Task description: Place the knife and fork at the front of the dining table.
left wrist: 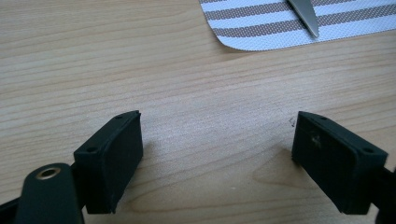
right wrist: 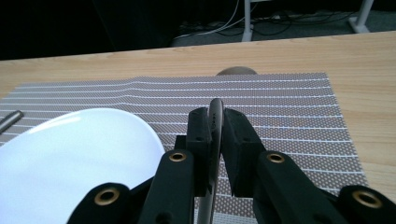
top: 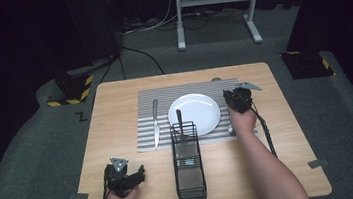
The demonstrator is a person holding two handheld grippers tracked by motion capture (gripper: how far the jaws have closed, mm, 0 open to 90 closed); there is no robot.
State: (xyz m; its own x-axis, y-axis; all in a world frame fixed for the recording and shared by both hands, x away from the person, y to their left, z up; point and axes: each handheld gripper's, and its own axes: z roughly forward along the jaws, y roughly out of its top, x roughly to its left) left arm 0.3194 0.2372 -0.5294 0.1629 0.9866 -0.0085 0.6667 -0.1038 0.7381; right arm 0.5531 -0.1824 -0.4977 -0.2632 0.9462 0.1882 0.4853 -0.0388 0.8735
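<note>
1. A wooden table (top: 115, 106) carries a grey-and-white striped placemat (top: 147, 100) set toward its far edge, with a white plate (top: 200, 108) near the placemat's middle

2. A table knife (top: 155, 124) lies on the placemat's left part, just left of the plate and apart from it, its length running from the far edge toward the near edge

3. A black wire caddy (top: 189, 171) stands at the middle of the table's near half, its far end overlapping the placemat's near edge just beside the plate; one dark-handled utensil (top: 180, 120) stands upright in its far end, type too small to tell

4. The right gripper (top: 237, 97) is held over the placemat's right part, just right of the plate; in the right gripper view its jaws are closed on a slim metal handle (right wrist: 215, 126) that runs up between them, while the high view shows a rounded metal end (top: 230, 129) by the hand at the placemat's near edge, possibly a spoon

5. The left gripper (top: 132, 177) sits near the table's near-left corner, left of the caddy and well apart from it; in the left gripper view its jaws stand wide apart over bare wood with nothing between them, and the placemat's corner and the knife's tip show beyond
</note>
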